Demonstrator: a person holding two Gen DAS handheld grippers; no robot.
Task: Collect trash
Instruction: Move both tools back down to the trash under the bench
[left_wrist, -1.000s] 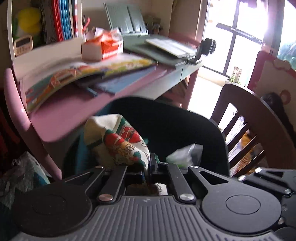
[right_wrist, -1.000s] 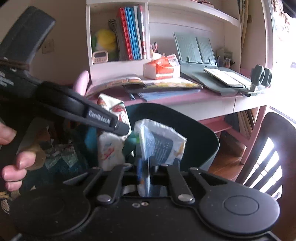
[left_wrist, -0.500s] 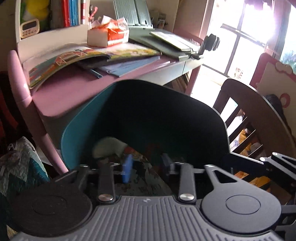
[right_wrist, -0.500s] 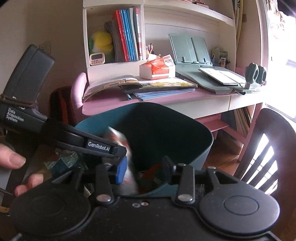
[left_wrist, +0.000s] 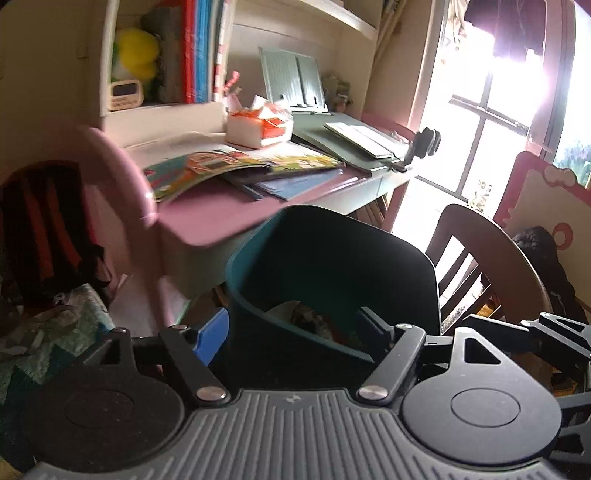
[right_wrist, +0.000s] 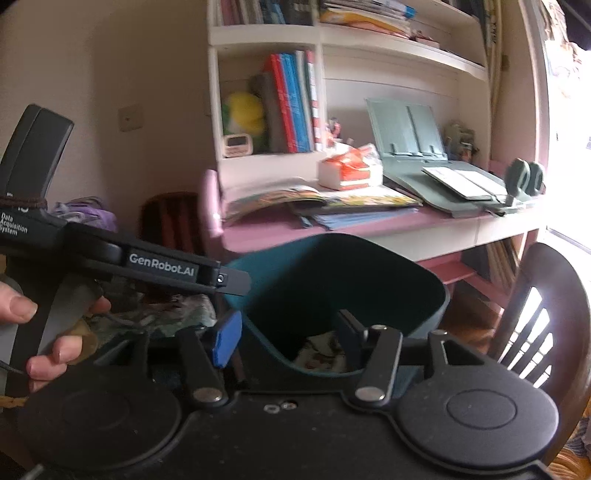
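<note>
Trash (left_wrist: 314, 325) now lies in the bin (left_wrist: 332, 251) (both claws opening, emptied since before).

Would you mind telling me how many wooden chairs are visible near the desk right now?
1: a dark wooden chair with a slatted back, right of the teal bin and in front of the pink desk. Others may be hidden outside the frame.

Bright daylight floods in through the window (left_wrist: 491, 122) on the right, washing out the panes. A pink worktop (right_wrist: 388, 229) runs along the cream wall (right_wrist: 147, 74), white shelves (right_wrist: 402, 48) stacked above it with upright books (right_wrist: 291, 103). A dark wooden chair (right_wrist: 546, 314) stands at the right, its slats lit from behind. Wooden floor (right_wrist: 469, 332) shows beneath the worktop.
</note>
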